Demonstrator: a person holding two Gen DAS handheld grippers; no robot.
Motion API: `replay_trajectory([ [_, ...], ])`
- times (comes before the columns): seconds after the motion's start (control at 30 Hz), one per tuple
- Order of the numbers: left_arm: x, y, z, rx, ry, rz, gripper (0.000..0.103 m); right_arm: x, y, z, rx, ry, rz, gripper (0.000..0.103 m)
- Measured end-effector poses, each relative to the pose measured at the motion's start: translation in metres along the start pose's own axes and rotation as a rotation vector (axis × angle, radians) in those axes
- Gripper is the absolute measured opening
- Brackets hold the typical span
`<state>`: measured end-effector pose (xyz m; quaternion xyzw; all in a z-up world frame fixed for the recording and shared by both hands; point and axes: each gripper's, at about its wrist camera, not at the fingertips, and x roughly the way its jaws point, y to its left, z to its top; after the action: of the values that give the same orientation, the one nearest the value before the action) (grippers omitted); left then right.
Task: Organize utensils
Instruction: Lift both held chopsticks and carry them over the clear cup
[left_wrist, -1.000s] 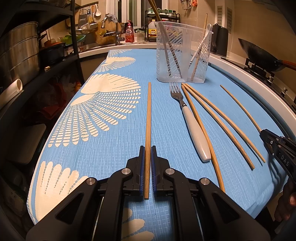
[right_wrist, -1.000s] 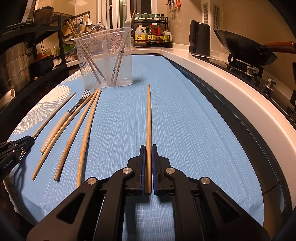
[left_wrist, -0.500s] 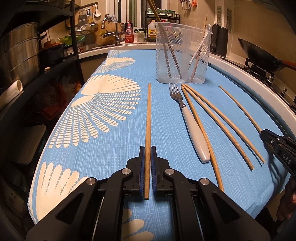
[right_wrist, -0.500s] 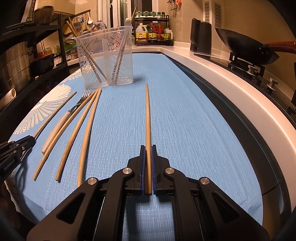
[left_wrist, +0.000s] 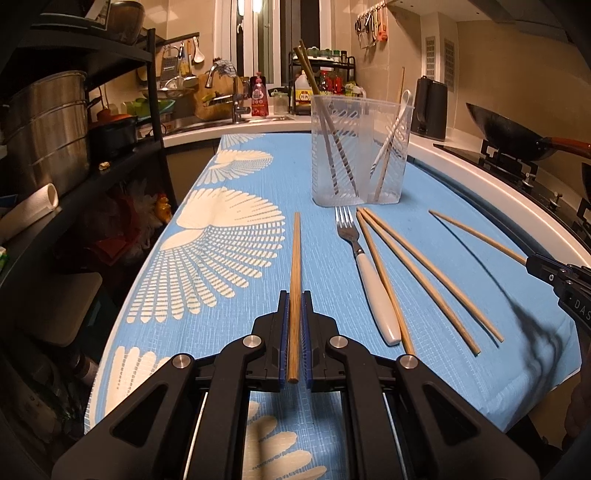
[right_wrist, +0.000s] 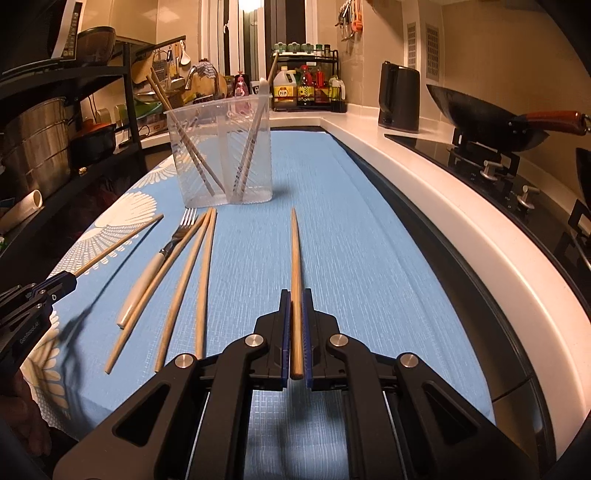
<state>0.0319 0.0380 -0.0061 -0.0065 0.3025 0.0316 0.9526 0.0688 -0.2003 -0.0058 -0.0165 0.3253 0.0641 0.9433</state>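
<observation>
Left gripper (left_wrist: 294, 332) and right gripper (right_wrist: 294, 332): fingers clamped near the thick butt of one light, stiff, smooth chopstick each (left_wrist: 295, 258) (right_wrist: 295, 258).

Two grippers: the left gripper (left_wrist: 294, 295) and the right gripper (right_wrist: 294, 293), each clamped on one chopstick, the left-held chopstick (left_wrist: 294, 266) and the right-held chopstick (right_wrist: 295, 266). Three loose chopsticks (left_wrist: 417, 273) lie on the surface to the right of the left gripper, beside one fork (left_wrist: 364, 266). One clear holder (left_wrist: 360, 151) stands ahead of them; the count of utensils inside it is unclear.
</observation>
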Motion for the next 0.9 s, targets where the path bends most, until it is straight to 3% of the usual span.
replay_trajectory([
  [0.57,-0.039,-0.007,0.019,0.027,-0.205,0.011,0.006,-0.048,0.004,0.034,-0.033,-0.142,-0.010,0.006],
  [0.9,-0.049,-0.012,0.029,0.041,-0.257,-0.001,0.006,-0.061,0.002,0.049,-0.036,-0.186,0.000,0.006],
])
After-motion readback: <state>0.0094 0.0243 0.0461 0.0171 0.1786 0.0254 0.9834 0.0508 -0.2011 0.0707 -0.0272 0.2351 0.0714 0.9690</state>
